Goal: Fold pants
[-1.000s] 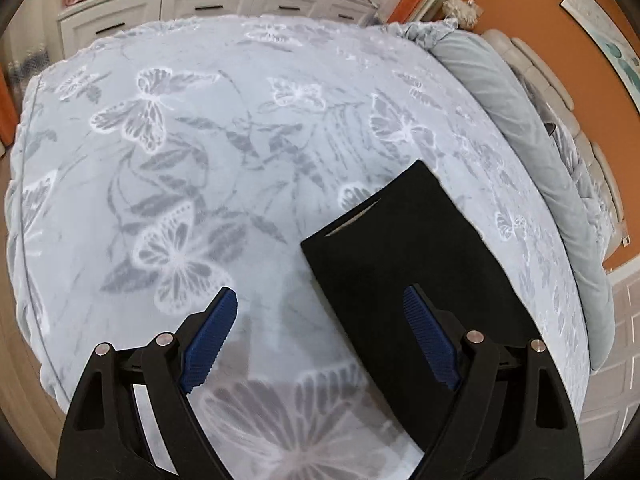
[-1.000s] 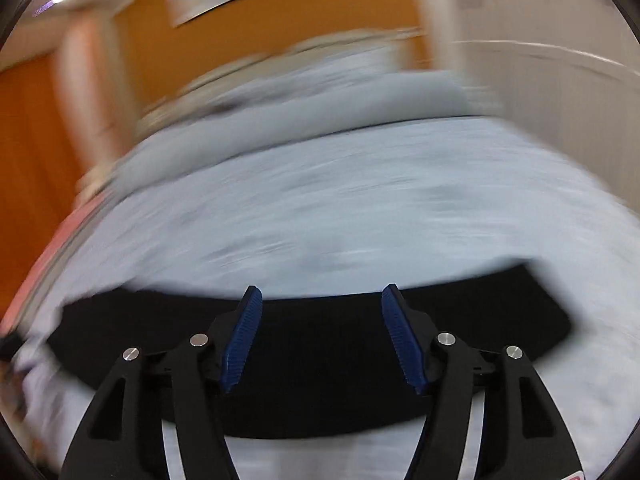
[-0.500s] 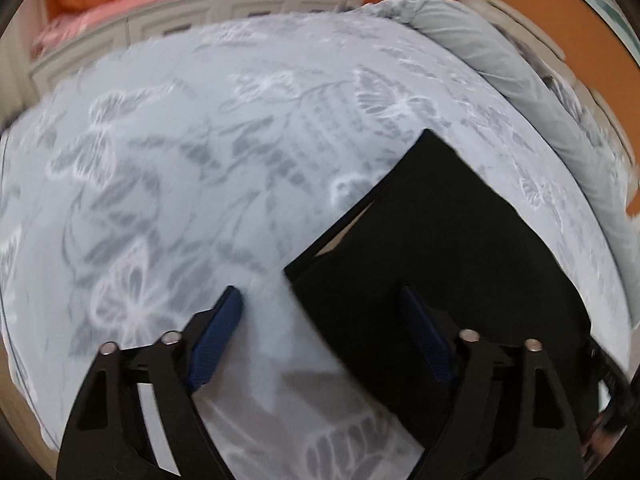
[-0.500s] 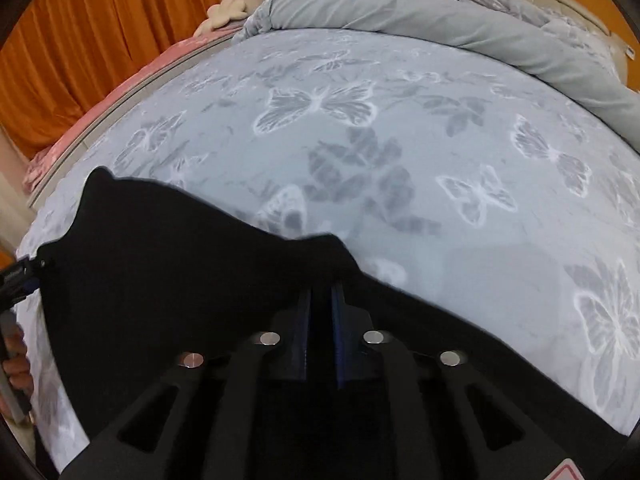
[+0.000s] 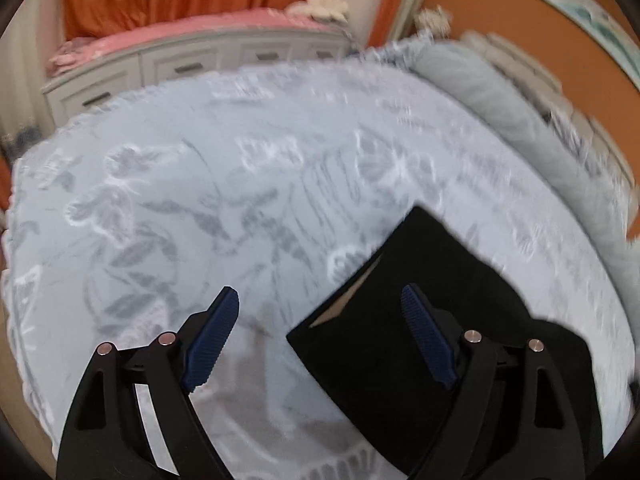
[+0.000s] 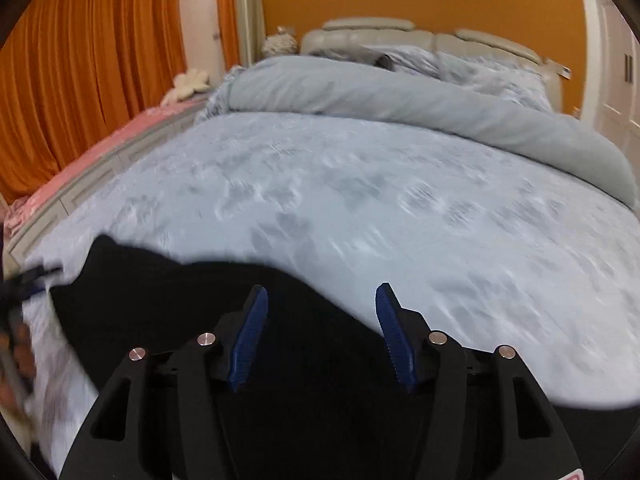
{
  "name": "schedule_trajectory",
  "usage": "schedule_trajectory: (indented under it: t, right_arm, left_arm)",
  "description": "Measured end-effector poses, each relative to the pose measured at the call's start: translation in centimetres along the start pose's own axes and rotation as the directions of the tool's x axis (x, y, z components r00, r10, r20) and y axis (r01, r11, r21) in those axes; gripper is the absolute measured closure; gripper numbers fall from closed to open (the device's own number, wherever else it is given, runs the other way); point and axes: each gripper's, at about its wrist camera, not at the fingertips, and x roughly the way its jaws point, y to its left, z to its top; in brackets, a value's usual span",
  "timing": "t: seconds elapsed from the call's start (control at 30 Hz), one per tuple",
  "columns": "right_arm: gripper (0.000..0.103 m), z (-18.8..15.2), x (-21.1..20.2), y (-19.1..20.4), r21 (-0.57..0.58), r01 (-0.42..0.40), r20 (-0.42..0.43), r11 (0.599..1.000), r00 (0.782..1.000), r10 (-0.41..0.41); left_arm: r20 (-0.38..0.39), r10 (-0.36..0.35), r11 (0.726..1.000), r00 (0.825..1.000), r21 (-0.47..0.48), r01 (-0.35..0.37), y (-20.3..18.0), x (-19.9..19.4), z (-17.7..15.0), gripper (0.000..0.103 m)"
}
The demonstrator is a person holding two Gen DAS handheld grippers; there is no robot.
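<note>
Black pants (image 5: 360,340) lie folded on the butterfly-print bedspread (image 5: 200,200), with a tan label showing at the open waist end. My left gripper (image 5: 320,292) hovers over the pants' near corner. Its jaws are opening, one finger over the bedspread and one over the black cloth, and nothing is pinched. In the right wrist view the pants (image 6: 160,300) spread across the lower left. My right gripper (image 6: 322,289) is just above them, its jaws opening and its pads clear of the cloth. The left gripper (image 6: 28,276) and a hand (image 6: 16,356) show at that view's left edge.
A rolled grey duvet (image 6: 400,96) crosses the bed's far end, below pillows and a cream headboard (image 6: 400,28). White drawers (image 5: 180,68) topped with a pink cover run along the far side. Orange curtains (image 6: 80,60) hang behind. Open bedspread (image 6: 400,220) lies beyond the pants.
Half a second ago my right gripper was shut on a raised fold of the pants; it has since let go and opened. My left gripper shifted slightly and its view tilted up.
</note>
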Motion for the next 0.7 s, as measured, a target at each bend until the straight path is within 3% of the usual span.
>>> schedule_trajectory:
  t: [0.07,0.1,0.17,0.2,0.23,0.27,0.3,0.37,0.43,0.47,0.57,0.67,0.7]
  right_arm:
    - [0.052,-2.9,-2.1,-1.7,0.029,-0.018,-0.07,0.999,0.997,0.02]
    - [0.063,-4.8,-2.7,-2.6,0.043,-0.028,-0.119,0.999,0.992,0.033]
    - [0.067,-8.8,-2.4,-4.7,0.068,0.015,-0.209,0.998,0.978,-0.001]
    - [0.068,-10.5,-1.8,-6.2,0.09,0.056,-0.248,0.994,0.968,-0.032]
    - [0.07,-12.3,-1.7,-8.1,0.138,0.048,-0.262,0.989,0.965,-0.01]
    - [0.072,-12.7,-2.5,-9.4,0.199,-0.011,-0.216,0.98,0.975,0.055]
    - [0.079,-12.8,-3.4,-10.6,0.246,-0.007,-0.227,0.969,0.972,0.065]
    - [0.077,-12.9,-6.3,-12.6,0.272,0.047,-0.193,0.961,0.981,0.007]
    - [0.075,-13.4,-9.2,-15.1,0.315,0.108,-0.125,0.943,0.99,-0.071]
    - [0.075,-13.6,-9.9,-16.6,0.346,0.147,-0.115,0.927,0.987,-0.113]
    - [0.075,-14.9,-13.3,-22.7,0.474,0.236,-0.076,0.849,0.971,-0.227]
    - [0.071,-16.7,-16.1,-29.6,0.583,0.376,-0.096,0.721,0.912,-0.398]
    - [0.059,-17.4,-17.0,-31.7,0.617,0.408,-0.109,0.672,0.891,-0.441]
  left_arm:
    - [0.042,0.004,1.0,0.999,0.024,-0.005,-0.8,-1.4,-0.3,0.02]
    - [0.027,-0.021,0.998,0.999,0.062,0.02,-1.9,-1.5,-0.6,0.014]
    - [-0.066,-0.025,0.989,0.998,0.142,0.034,-3.9,-0.2,-1.9,0.013]
    - [-0.093,0.013,0.984,0.996,0.178,0.004,-4.5,0.8,-2.5,0.013]
    - [-0.117,0.099,0.969,0.988,0.237,-0.07,-5.1,2.3,-3.3,0.013]
    - [-0.134,0.151,0.956,0.979,0.272,-0.111,-5.2,3.7,-3.9,0.011]
    - [-0.137,0.13,0.963,0.982,0.253,-0.093,-4.8,4.0,-3.8,0.009]
    - [-0.162,0.103,0.983,0.981,0.17,-0.075,-3.9,3.5,-2.9,0.01]
    - [-0.123,0.104,0.989,0.987,0.12,-0.089,-3.7,1.6,-2.4,0.013]
    - [-0.084,0.075,0.993,0.994,0.099,-0.067,-4.1,0.0,-2.2,0.013]
    - [-0.07,0.008,0.993,0.998,0.115,0.0,-6.2,-2.3,-3.3,0.011]
    - [-0.112,0.006,0.97,0.994,0.244,0.022,-10.3,-2.7,-6.6,0.01]
    - [-0.128,0.015,0.96,0.992,0.279,0.021,-11.0,-2.5,-7.4,0.011]
